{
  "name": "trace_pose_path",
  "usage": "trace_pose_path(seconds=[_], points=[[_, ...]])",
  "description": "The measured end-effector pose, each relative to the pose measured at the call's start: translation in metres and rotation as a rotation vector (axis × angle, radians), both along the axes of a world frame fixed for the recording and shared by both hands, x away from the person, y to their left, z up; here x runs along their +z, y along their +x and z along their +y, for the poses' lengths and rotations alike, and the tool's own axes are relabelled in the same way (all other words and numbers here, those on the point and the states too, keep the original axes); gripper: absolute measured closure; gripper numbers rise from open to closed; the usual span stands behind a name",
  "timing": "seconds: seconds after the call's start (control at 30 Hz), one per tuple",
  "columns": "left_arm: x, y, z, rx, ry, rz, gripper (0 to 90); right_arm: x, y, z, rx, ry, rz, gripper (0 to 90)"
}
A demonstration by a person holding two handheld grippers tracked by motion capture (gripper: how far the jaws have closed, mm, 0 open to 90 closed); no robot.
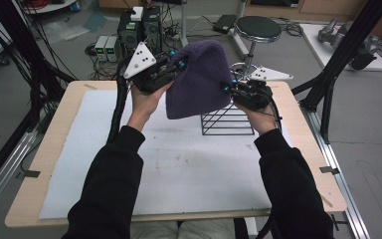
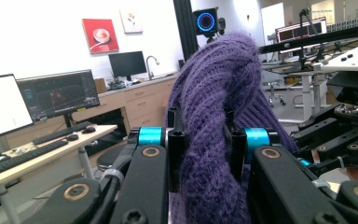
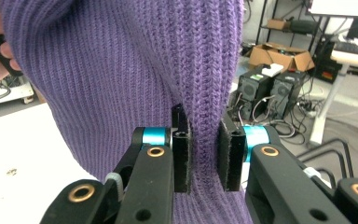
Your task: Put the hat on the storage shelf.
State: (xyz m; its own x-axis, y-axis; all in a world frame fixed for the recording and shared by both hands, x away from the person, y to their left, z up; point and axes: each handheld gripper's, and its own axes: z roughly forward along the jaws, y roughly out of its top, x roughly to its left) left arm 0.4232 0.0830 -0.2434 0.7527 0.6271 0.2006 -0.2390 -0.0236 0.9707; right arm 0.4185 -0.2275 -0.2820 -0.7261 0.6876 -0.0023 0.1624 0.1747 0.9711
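A purple knitted beanie hangs in the air above the far part of the table, held between both grippers. My left gripper is shut on the beanie's upper left edge; in the left gripper view the ribbed knit is bunched between the two black jaws. My right gripper is shut on the beanie's lower right edge, where a fold of the fabric is pinched between its pads. The beanie's open hem hangs down towards the table.
A black wire rack stands on the white mat just below and behind the beanie. The mat covers a wooden table. Black frame posts rise at both sides; a stool and computers stand beyond.
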Motion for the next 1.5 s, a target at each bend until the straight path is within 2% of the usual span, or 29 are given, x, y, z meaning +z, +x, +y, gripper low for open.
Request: trace_pose_path(seconds=[0.13, 0.3, 0.47, 0.5, 0.6, 0.77, 0.9, 1.07, 1.23, 1.5], points=[[-0.003, 0.005, -0.010, 0.000, 0.000, 0.004, 77.0, -0.002, 0.001, -0.010, -0.035, 0.001, 0.006, 78.5], [-0.004, 0.010, -0.026, 0.010, 0.022, -0.016, 77.0, -0.007, 0.003, -0.020, -0.082, 0.004, 0.002, 78.4], [-0.008, 0.016, -0.043, -0.001, 0.042, -0.021, 76.9, -0.014, 0.003, -0.031, -0.113, 0.009, 0.001, 78.4], [-0.011, 0.019, -0.049, -0.005, 0.047, -0.019, 76.9, -0.017, 0.003, -0.036, -0.126, 0.017, 0.012, 78.4], [-0.014, 0.021, -0.055, -0.007, 0.049, -0.015, 76.8, -0.021, 0.003, -0.043, -0.149, 0.015, 0.012, 78.4], [-0.020, 0.026, -0.066, -0.032, 0.043, -0.003, 76.4, -0.025, -0.001, -0.056, -0.179, 0.015, 0.019, 78.4], [-0.027, 0.029, -0.077, -0.057, 0.062, -0.001, 76.1, -0.031, -0.004, -0.069, -0.208, 0.019, 0.027, 78.5], [-0.034, 0.032, -0.089, -0.074, 0.082, -0.017, 75.8, -0.037, -0.008, -0.079, -0.223, 0.026, 0.040, 78.5], [-0.043, 0.038, -0.098, -0.094, 0.090, -0.003, 75.3, -0.044, -0.010, -0.088, -0.251, 0.022, 0.047, 78.5], [-0.058, 0.040, -0.106, -0.116, 0.094, 0.040, 75.0, -0.065, -0.010, -0.094, -0.265, 0.021, 0.097, 78.4]])
